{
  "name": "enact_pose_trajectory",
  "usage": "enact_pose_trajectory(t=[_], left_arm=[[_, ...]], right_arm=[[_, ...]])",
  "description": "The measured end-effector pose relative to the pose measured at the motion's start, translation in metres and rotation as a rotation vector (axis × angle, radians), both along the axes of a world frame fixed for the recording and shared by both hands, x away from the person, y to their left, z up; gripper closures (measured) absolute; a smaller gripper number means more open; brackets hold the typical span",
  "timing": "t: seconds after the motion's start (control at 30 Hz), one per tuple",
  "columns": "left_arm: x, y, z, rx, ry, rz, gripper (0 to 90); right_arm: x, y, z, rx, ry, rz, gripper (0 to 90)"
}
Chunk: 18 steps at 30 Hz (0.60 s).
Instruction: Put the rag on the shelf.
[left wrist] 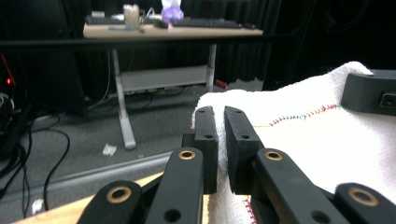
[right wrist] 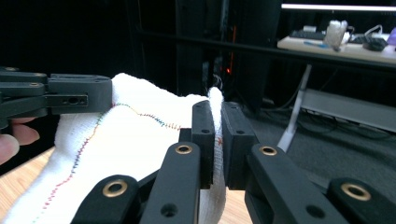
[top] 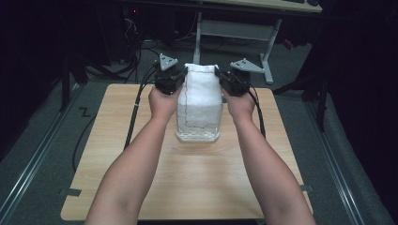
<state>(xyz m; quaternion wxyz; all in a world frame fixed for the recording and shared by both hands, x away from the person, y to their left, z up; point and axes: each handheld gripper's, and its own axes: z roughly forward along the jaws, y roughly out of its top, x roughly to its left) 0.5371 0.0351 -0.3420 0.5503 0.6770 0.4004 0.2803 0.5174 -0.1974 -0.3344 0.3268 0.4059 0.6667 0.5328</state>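
High view: both claws [top: 184, 76] [top: 218, 77] pinch towel [top: 199, 101] corners, prob. lifted.

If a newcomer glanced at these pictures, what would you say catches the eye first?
The white towel with its coloured stitching stands out first, held up above the middle of the wooden table so that it hangs down to the tabletop. The left claw and the right claw each pinch an upper corner of it. Behind the table lies a dark room with a desk at the back.
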Motion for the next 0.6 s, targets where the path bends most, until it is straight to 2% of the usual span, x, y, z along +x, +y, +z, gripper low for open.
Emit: enact_pose_trajectory(t=[0.1,0.13,0.33,0.5,0.6], left_arm=[[0.003,0.000,-0.004,0.012,0.024,0.000,84.5],[0.006,0.000,-0.009,0.018,0.050,-0.002,84.4],[0.011,0.001,-0.025,0.034,0.120,-0.011,84.2],[0.013,0.003,-0.032,0.039,0.156,-0.016,84.1],[0.013,0.004,-0.036,0.036,0.168,-0.015,84.0]], right_arm=[[0.005,0.002,-0.002,-0.017,0.015,0.000,85.6],[0.009,0.003,-0.005,-0.038,0.025,-0.001,85.5],[0.017,0.005,-0.019,-0.048,0.072,-0.002,85.5],[0.021,0.005,-0.030,-0.046,0.114,0.000,85.4],[0.023,0.007,-0.034,-0.063,0.133,0.000,85.3]])
